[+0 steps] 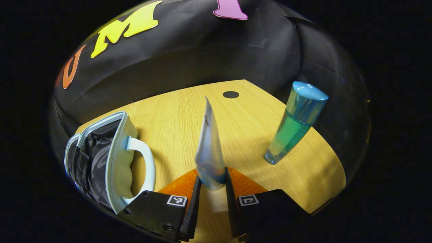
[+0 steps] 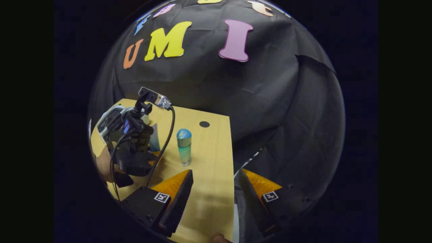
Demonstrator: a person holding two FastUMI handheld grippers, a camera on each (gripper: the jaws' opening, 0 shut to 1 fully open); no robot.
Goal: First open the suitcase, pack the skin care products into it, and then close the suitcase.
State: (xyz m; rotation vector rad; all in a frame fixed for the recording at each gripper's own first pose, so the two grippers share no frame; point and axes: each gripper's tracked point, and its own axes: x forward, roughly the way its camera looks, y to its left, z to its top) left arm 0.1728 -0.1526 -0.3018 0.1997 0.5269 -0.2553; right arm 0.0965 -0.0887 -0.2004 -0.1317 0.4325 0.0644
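Between the two fingers of the left gripper, in the left gripper view, a flat silvery-white squeeze tube with a pale blue lower end is pinched at its base, both fingers pressing its sides. The tube stands up from the fingertips with its crimped edge pointing away, over the light wooden tabletop. To the left of the fingers sits the small pale blue suitcase with a curved handle; its lid is ajar, and dark lining shows in the gap along the zip edge. To the right of the fingers and farther off stands a tall clear bottle of blue-green liquid with a rounded light blue cap, upright on the wood and well apart from the tube. Beyond the tube's tip lies a small round black spot in the table surface.

Ahead of the right gripper, in the right gripper view, its fingers are spread wide with nothing between them, over the table's right edge. Up and to the left of these fingers the bottle is seen again, upright, and just left of it is the left gripper with its black camera mount and cable, held by a hand at the table's near-left side, with the tube rising beside it. The suitcase lies behind that gripper.
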